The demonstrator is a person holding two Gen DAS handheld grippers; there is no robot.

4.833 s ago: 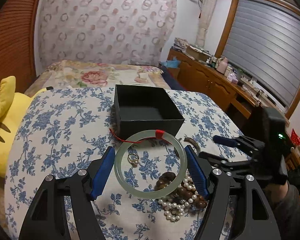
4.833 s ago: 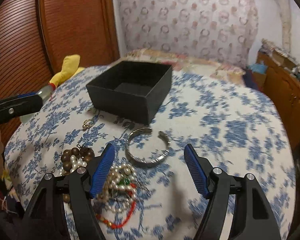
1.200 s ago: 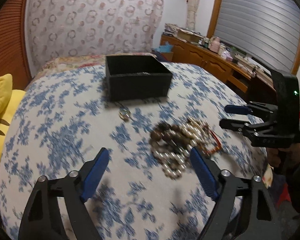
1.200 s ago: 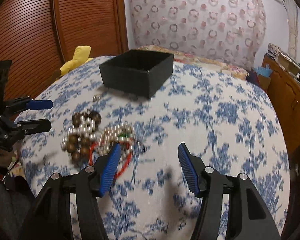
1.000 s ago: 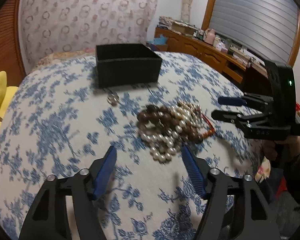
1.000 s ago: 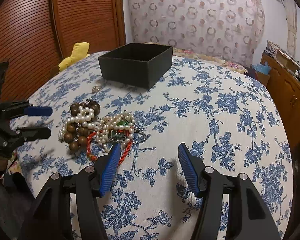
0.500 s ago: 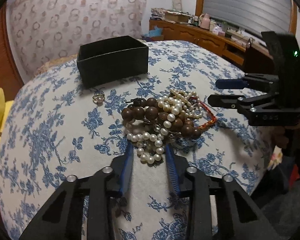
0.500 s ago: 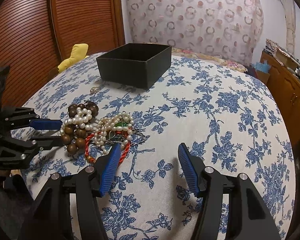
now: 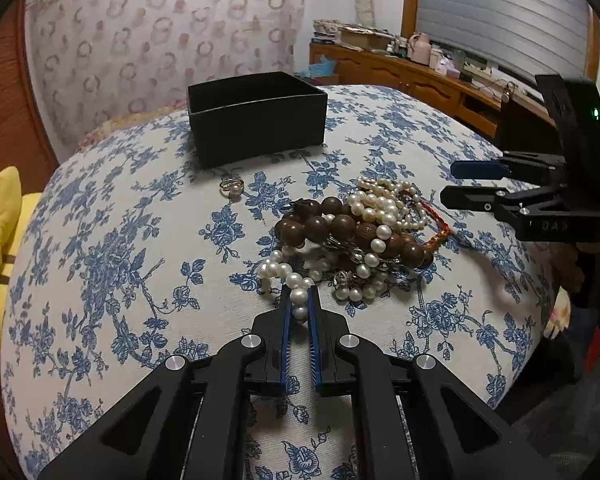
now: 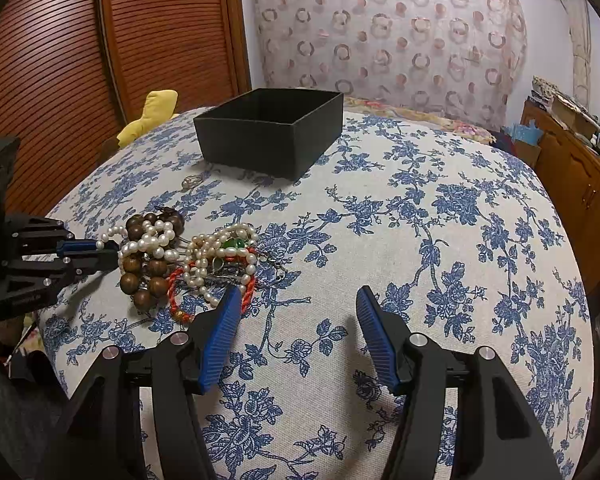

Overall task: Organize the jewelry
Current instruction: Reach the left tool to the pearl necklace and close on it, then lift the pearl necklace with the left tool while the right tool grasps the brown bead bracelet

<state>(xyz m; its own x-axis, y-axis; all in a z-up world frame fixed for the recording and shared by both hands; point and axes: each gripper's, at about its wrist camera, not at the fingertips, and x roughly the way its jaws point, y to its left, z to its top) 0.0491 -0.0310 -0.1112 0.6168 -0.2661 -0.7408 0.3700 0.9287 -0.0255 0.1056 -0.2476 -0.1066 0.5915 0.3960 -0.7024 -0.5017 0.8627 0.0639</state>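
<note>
A tangle of jewelry lies on the blue-flowered cloth: a white pearl strand [image 9: 284, 270], brown wooden beads [image 9: 332, 228], more pearls and a red cord [image 9: 440, 226]. My left gripper [image 9: 299, 300] is shut on the near end of the pearl strand; it also shows in the right wrist view [image 10: 100, 252]. My right gripper [image 10: 296, 300] is open and empty, just right of the pile [image 10: 204, 256]. A black open box [image 9: 256, 116] stands behind the pile. A small ring [image 9: 231, 187] lies in front of the box.
A yellow plush toy [image 9: 4, 216] sits at the cloth's left edge. A wooden sideboard [image 9: 420, 80] with clutter stands at the right. A wooden slatted door [image 10: 80, 60] is at the left in the right wrist view. A bed with patterned cover lies behind.
My left gripper has moved forward to the pile and closed from wide open onto the end of the pearl strand. My right gripper has stayed open and almost still.
</note>
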